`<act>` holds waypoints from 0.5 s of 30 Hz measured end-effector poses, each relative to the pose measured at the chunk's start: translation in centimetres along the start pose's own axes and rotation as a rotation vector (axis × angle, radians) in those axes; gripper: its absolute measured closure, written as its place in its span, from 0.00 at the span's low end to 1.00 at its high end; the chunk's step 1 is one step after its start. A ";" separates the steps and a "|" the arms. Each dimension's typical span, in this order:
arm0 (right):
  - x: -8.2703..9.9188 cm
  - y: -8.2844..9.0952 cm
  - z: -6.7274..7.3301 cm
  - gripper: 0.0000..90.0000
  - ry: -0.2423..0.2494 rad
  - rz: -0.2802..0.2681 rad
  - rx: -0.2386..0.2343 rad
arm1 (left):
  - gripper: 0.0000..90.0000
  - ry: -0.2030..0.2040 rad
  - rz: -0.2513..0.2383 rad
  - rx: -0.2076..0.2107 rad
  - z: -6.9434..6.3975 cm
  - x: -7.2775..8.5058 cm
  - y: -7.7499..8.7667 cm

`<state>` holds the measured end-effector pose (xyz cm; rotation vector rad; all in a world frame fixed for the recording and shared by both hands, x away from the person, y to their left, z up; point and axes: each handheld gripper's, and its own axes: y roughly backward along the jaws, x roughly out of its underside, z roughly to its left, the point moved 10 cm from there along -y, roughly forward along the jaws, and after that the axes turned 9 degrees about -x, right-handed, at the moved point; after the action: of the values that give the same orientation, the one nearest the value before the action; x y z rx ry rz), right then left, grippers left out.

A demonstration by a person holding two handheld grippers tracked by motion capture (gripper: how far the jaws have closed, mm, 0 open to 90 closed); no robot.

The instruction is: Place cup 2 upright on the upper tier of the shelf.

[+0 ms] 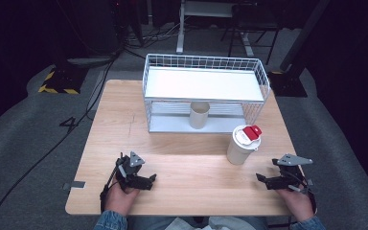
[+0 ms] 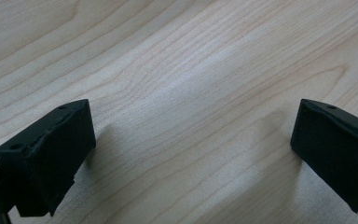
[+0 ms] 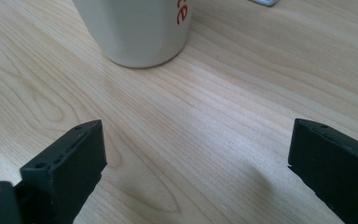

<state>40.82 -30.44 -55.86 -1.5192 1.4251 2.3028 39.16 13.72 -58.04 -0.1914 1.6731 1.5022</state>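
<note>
High view: left gripper (image 1: 149,178) and right gripper (image 1: 260,178) rest spread, empty, on the table (image 1: 191,167); cup (image 1: 242,144) near the right.

I'm working over a light wooden table (image 1: 124,124). At twelve o'clock on it stands a white wire rack (image 1: 206,91), a beige cup (image 1: 199,115) upright on its lower shelf. At three o'clock, just off the rack's front corner, a white lidded cup (image 1: 242,144) with a red tab stands directly on the wood.
</note>
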 end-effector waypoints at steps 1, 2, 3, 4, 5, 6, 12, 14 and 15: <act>-0.1 0.1 0.1 0.05 0.001 -0.003 -0.002 | 0.00 0.002 0.000 -0.006 0.1 0.0 0.0; -0.3 0.1 0.2 0.05 0.003 -0.006 -0.004 | 0.00 0.016 0.004 -0.011 0.2 -0.1 -0.1; -0.5 0.2 0.2 0.05 0.007 -0.009 -0.005 | 0.00 0.025 0.003 -0.021 0.3 -0.1 -0.2; -0.6 0.2 0.3 0.05 0.010 -0.013 -0.007 | 0.00 0.025 0.005 -0.022 0.3 -0.1 -0.2; -0.8 0.2 0.4 0.05 0.013 -0.015 -0.008 | 0.00 0.025 0.004 -0.023 0.3 -0.1 -0.2; -1.0 0.3 0.5 0.05 0.015 -0.019 -0.011 | 0.01 0.026 0.002 -0.024 0.3 -0.1 -0.2; -2.2 0.5 1.1 0.03 0.025 -0.051 -0.036 | 0.00 0.025 0.005 -0.022 0.3 -0.1 -0.2; -2.6 0.5 1.3 0.01 0.030 -0.062 -0.036 | 0.00 0.025 0.006 -0.023 0.3 -0.1 -0.2; -2.8 0.5 1.5 0.00 0.033 -0.069 -0.041 | 0.00 0.025 0.005 -0.023 0.3 -0.1 -0.2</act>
<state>41.01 -28.53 -53.25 -1.5986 1.3186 2.2917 39.50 13.92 -58.04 -0.2186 1.6775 1.5293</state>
